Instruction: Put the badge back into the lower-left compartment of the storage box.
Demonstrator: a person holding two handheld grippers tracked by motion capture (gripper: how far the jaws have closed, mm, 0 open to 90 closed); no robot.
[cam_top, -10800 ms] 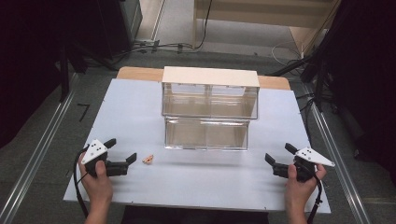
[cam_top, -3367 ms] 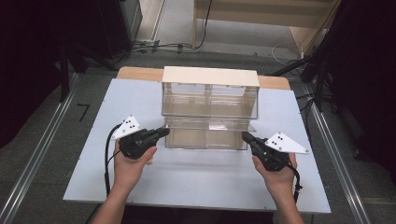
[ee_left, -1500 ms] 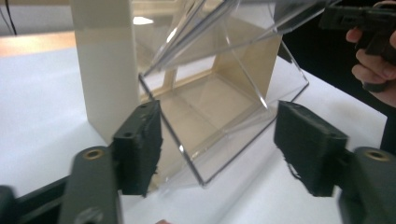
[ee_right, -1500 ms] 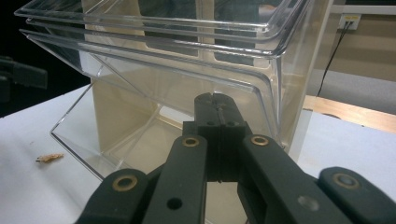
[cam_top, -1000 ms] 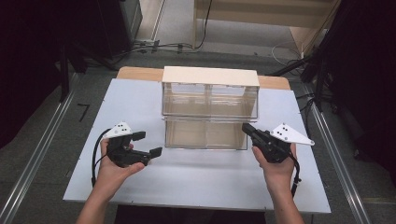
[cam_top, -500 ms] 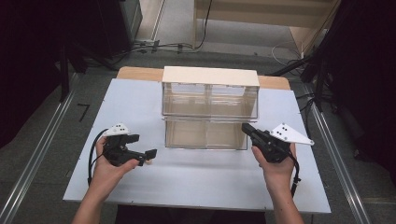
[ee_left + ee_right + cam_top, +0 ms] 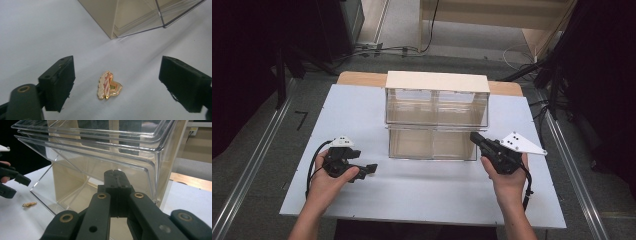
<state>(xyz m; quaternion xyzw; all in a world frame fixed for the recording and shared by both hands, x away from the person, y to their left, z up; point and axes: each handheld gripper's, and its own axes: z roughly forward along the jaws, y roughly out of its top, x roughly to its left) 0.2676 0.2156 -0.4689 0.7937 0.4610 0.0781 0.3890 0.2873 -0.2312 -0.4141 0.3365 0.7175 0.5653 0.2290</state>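
A small gold and pink pin (image 7: 109, 85) lies flat on the white table (image 7: 422, 195), left of the clear drawer cabinet (image 7: 437, 97). My left gripper (image 7: 117, 68) hovers low over the pin, which sits in the gap between the two pads without touching either. The jaws have just been closing a little and still stand wide apart. In the high view the left gripper (image 7: 364, 166) is at the front left. My right gripper (image 7: 115, 173) is shut with nothing in it, its tip against the right front corner of the pulled-out lower drawer (image 7: 432, 145).
The cabinet has a beige top and two shut upper drawers (image 7: 437, 107). The lower drawer juts out toward me. Metal rails (image 7: 252, 165) run along both table sides. From the right gripper view, the pin (image 7: 29, 204) and the left gripper (image 7: 11, 182) show at far left.
The left gripper has come back from the drawer front to the table at the left, over the pin, and its jaws have narrowed slightly. The right gripper has kept still at the drawer.
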